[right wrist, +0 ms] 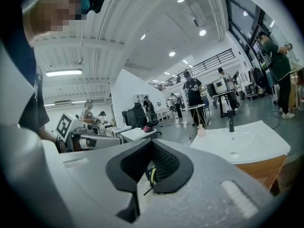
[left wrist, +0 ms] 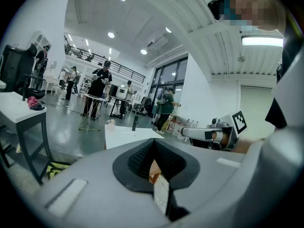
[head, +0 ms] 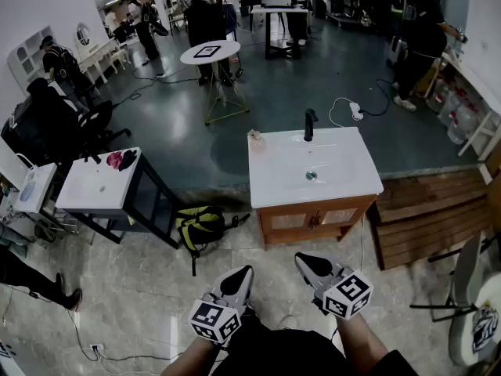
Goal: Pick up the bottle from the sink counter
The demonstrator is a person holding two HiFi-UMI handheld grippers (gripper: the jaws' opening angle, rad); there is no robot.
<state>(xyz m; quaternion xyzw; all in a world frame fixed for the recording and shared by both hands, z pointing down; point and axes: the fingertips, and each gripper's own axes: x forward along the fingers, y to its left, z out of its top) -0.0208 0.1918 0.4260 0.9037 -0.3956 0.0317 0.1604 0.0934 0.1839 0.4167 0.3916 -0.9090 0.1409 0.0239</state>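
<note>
A small pale bottle (head: 255,139) stands upright on the far left corner of the white sink counter (head: 337,180); it also shows as the bottle (left wrist: 110,126) and the bottle (right wrist: 201,130). A black faucet (head: 310,124) rises behind the basin. Both grippers are held low, well short of the counter's wooden front. My left gripper (head: 242,276) is shut with nothing in it, its pads meeting in the left gripper view (left wrist: 153,146). My right gripper (head: 304,262) is shut and empty too (right wrist: 152,147).
A yellow-green backpack (head: 200,225) lies on the floor left of the cabinet, beside a small white table (head: 86,194) with cloths on it. Wooden planks (head: 430,210) lie to the right. A cable and power strip (head: 356,110) lie behind the counter. Several people stand further back.
</note>
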